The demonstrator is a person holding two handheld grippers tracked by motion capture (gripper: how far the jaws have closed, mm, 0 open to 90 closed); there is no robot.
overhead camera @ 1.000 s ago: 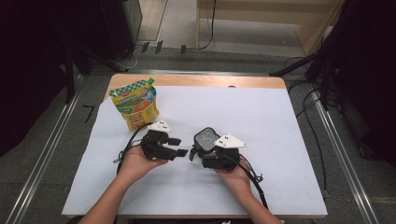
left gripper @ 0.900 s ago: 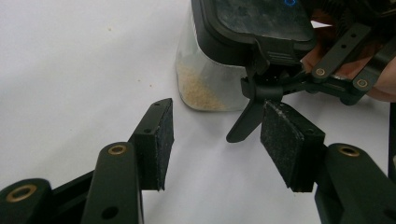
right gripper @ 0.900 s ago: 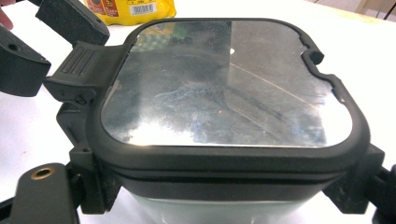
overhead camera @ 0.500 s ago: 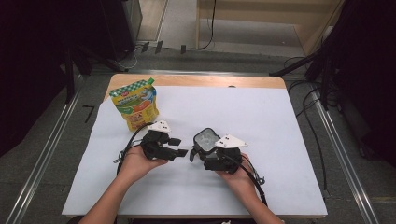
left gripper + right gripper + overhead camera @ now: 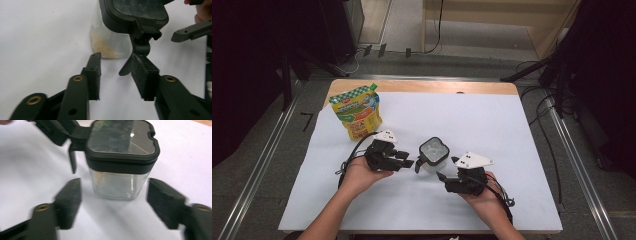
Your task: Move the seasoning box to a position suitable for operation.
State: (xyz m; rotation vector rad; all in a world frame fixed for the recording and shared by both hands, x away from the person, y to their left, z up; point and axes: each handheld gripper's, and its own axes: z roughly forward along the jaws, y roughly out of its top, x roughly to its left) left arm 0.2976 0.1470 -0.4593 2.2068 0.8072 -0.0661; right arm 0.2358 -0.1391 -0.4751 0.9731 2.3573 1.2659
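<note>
My jar (image 5: 433, 154) stands upright on the white worktop (image 5: 512, 130), between my two hands. It is a see-through box with a black lid (image 5: 122, 142) and a little black latch (image 5: 140, 53) hanging down one side. Inside, at the bottom, there is a thin layer of something pale and crumbly (image 5: 103, 47). Most of the jar is empty.

My left gripper (image 5: 404, 163) sits just beside the jar, on the latch side. Its jaws have just been closing. In the left gripper view the latch hangs right by one jaw, and I cannot tell if it touches. The jaws are not pinching it; there is a gap between them. I think I put this hand here so I can flip the latch and open the lid.

My right gripper (image 5: 443, 176) is near the jar on the other side, pointing at it. Its jaws have also just been closing, but they are spread wider than the jar and do not touch it. I think this hand is there to hold the jar steady so it does not slide.

A bright food pouch (image 5: 357, 112) stands well apart, at the far left of the worktop. I guess it is waiting there to be poured into the jar once the lid is up.
</note>
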